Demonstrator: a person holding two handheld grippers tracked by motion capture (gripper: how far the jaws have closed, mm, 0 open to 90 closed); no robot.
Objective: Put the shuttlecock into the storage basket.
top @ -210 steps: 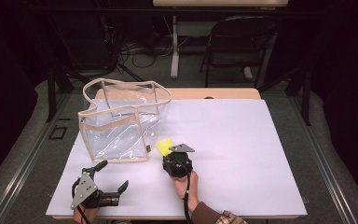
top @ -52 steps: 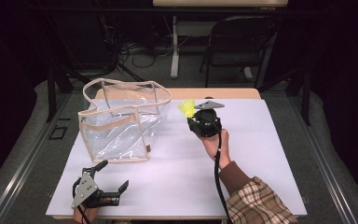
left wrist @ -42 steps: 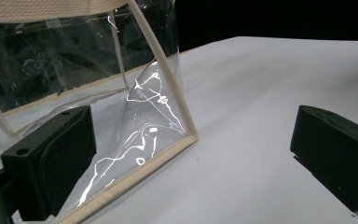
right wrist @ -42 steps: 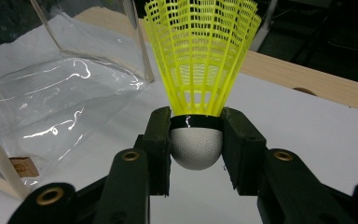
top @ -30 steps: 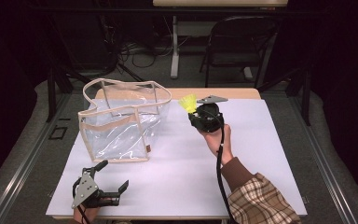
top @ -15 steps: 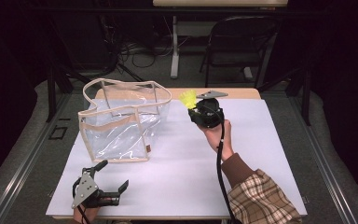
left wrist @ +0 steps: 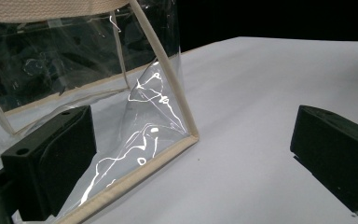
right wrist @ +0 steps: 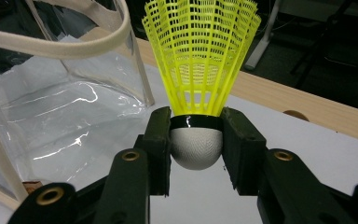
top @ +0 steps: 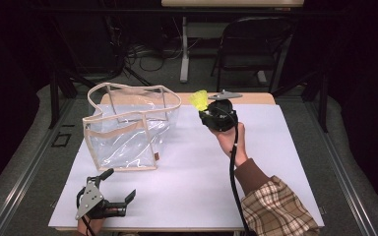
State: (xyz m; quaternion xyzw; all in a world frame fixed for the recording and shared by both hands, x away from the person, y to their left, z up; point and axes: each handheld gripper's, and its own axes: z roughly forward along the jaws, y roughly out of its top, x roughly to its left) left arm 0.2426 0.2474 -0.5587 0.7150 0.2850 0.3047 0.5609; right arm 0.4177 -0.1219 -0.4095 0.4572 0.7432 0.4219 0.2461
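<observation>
A clear plastic bag (top: 128, 130) is seen standing on the white table (top: 275, 162) in the high view, at about ten o'clock from the table's middle. Its walls are made of glossy, creased transparent film, and its seams, rim and handles are edged with beige woven tape. The mouth is held open at the top in a roughly rectangular outline; nothing can be made out inside it. A small brown tag is fixed near its lower corner.

A yellow shuttlecock (right wrist: 200, 56) is held in the right gripper (right wrist: 196, 140), at about two o'clock from the bag and raised above the table near the far edge. The jaws are clamped on the rounded white head, which has a finely dimpled surface and is ringed by a black band. Above it a flared skirt of yellow plastic mesh is spread upward. In the high view the shuttlecock (top: 198, 100) is seen just beside the bag's rim, outside it.

The left gripper (top: 103, 204) is rested on the table at about seven o'clock, its blocky matte-black jaws set wide apart with nothing between them. In the left gripper view the bag's taped lower corner (left wrist: 186, 135) is seen near them.
</observation>
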